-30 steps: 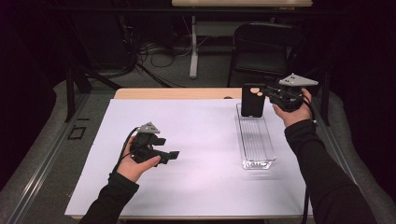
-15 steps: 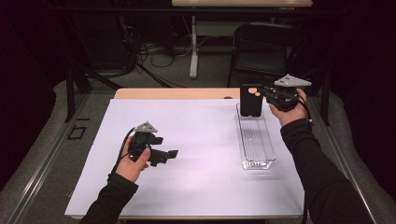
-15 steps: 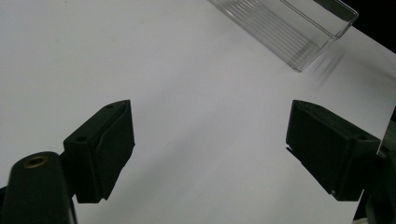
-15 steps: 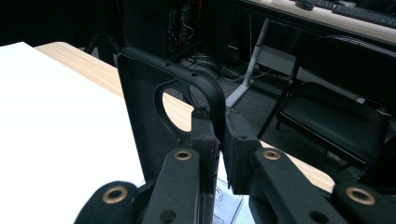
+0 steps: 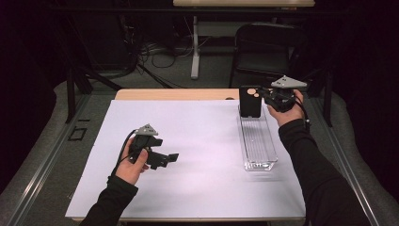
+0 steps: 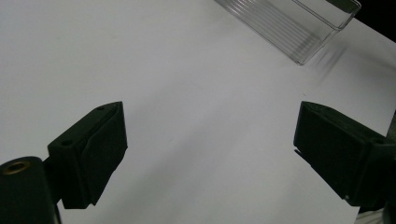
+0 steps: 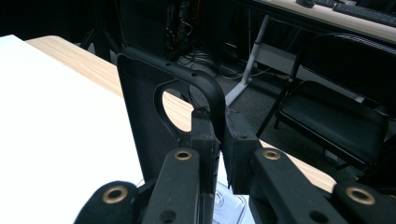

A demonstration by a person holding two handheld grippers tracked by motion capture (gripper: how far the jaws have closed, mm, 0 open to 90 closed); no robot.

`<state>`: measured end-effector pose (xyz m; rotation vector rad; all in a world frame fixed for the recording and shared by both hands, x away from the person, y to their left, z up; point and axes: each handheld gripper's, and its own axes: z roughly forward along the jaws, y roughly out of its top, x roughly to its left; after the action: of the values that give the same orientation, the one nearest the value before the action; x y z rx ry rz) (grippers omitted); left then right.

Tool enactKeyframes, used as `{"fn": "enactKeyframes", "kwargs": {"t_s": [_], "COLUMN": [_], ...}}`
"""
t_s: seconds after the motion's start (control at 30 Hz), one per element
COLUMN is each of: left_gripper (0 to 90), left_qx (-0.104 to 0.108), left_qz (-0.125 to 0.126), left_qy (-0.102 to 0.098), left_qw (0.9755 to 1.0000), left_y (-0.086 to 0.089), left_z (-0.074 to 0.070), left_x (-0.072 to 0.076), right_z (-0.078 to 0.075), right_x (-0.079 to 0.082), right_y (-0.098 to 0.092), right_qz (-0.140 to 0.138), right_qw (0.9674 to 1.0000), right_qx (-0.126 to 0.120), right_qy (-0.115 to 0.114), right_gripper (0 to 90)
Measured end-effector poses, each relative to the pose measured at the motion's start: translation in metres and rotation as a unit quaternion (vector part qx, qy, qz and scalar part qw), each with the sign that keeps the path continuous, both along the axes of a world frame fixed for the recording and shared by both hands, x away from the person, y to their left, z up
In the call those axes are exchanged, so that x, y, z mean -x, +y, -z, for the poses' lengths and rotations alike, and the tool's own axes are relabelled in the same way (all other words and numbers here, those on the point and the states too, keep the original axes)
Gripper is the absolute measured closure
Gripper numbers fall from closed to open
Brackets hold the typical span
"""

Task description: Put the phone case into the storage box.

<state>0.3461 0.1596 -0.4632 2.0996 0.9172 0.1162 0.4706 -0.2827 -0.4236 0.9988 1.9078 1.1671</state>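
My right gripper [image 5: 261, 98] pinches the black phone case [image 5: 250, 101] upright over the clear tray's [image 5: 258, 141] far end; left fingers [image 6: 93, 154] just spread, empty, above the tabletop [image 5: 207, 136]; next, lower it in

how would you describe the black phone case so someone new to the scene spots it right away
Start at the white table top and go to the clear plastic tray on its right side. At the tray's far end the flat black phone case stands upright, pinched by the right gripper. Its rounded camera cut-out sets it apart from the see-through tray.
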Motion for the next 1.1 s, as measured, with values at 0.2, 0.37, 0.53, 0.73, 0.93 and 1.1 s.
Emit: {"fn": "enactKeyframes", "kwargs": {"t_s": [0.2, 0.37, 0.53, 0.73, 0.93, 1.1], "left_gripper": [9.8, 9.8, 9.8, 9.8, 9.8, 9.8], "left_qx": [-0.004, -0.003, -0.005, -0.004, -0.002, -0.004], "left_qz": [0.002, 0.002, 0.002, -0.002, -0.003, 0.000], "left_qy": [0.003, 0.005, 0.006, 0.007, 0.008, 0.010], "left_qw": [1.0000, 1.0000, 1.0000, 1.0000, 1.0000, 0.9999], "left_y": [0.000, 0.001, 0.003, 0.006, 0.006, 0.006], "left_z": [0.003, 0.004, 0.004, 0.005, 0.006, 0.008], "left_x": [-0.001, 0.000, 0.000, 0.001, 0.001, 0.001], "right_z": [0.003, 0.008, 0.012, 0.017, 0.020, 0.023], "right_x": [-0.003, -0.008, -0.012, -0.015, -0.017, -0.019], "right_y": [0.000, 0.000, 0.002, 0.006, 0.008, 0.008], "right_qz": [0.003, 0.008, 0.014, 0.016, 0.016, 0.015], "right_qw": [1.0000, 1.0000, 0.9999, 0.9997, 0.9994, 0.9993], "right_qx": [0.004, 0.004, 0.006, 0.017, 0.027, 0.028], "right_qy": [0.001, 0.001, -0.003, -0.004, -0.011, -0.018], "right_gripper": [84.4, 84.4, 84.4, 84.4, 84.3, 84.4]}}
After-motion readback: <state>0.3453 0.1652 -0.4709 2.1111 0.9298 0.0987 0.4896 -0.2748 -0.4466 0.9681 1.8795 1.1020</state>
